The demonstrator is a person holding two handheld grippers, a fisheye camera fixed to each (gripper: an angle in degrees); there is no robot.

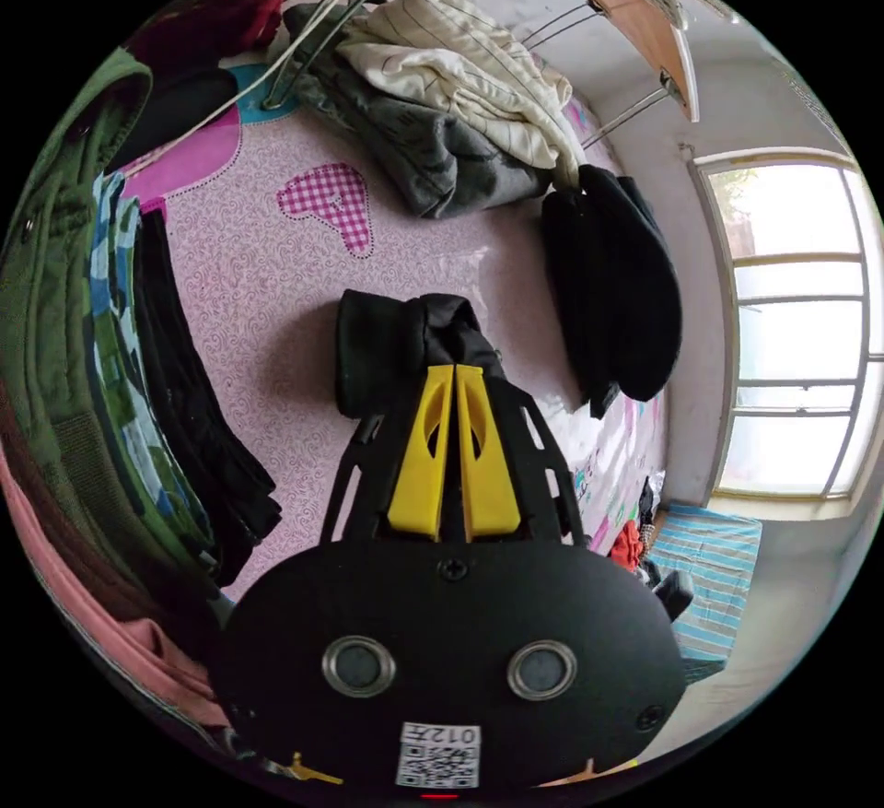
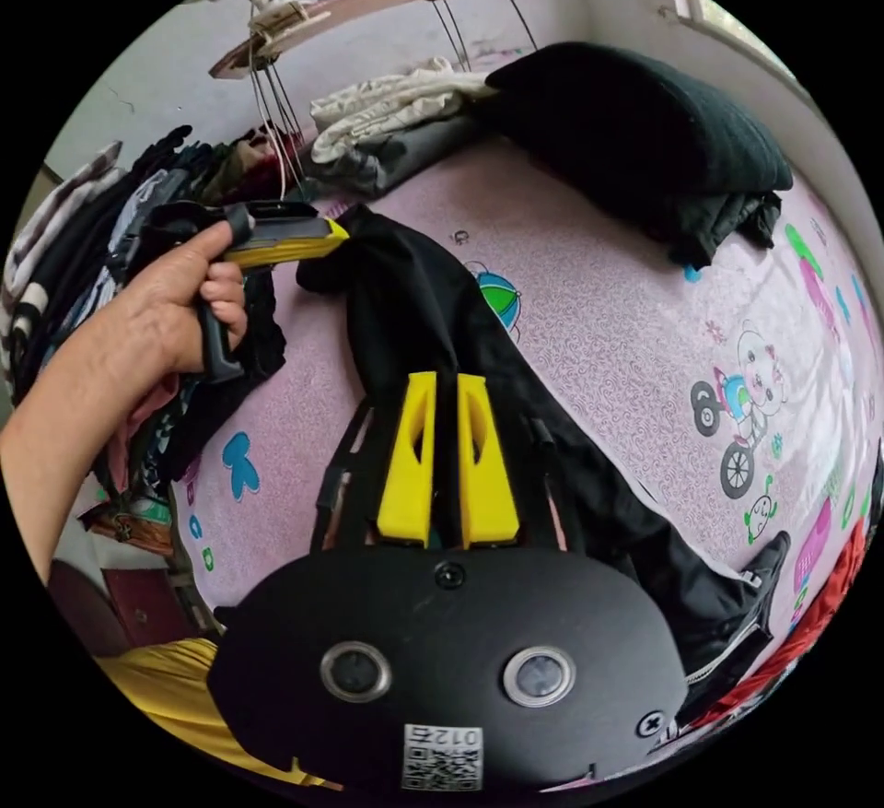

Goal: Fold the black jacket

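The black jacket [image 2: 552, 467] lies in a long narrow band across the pink patterned bed sheet [image 2: 626, 292], its zipped end near the bed's edge. In the right gripper view my right gripper [image 2: 447, 377] has its yellow jaws pressed together on the jacket's middle. Further along, a hand holds my left gripper [image 2: 341, 234], which pinches the jacket's far end. In the left gripper view the left gripper [image 1: 454, 368] is shut on a bunched fold of the black jacket [image 1: 387, 347], lifted slightly off the sheet [image 1: 276, 292].
A grey and cream heap of clothes [image 1: 442, 99] lies at the bed's far side, beside a folded black pile [image 1: 617, 292]. Stacked garments [image 1: 110, 366] line one bed edge. Thin metal rods [image 1: 322, 25] rise nearby. A window [image 1: 801, 329] stands past the bed.
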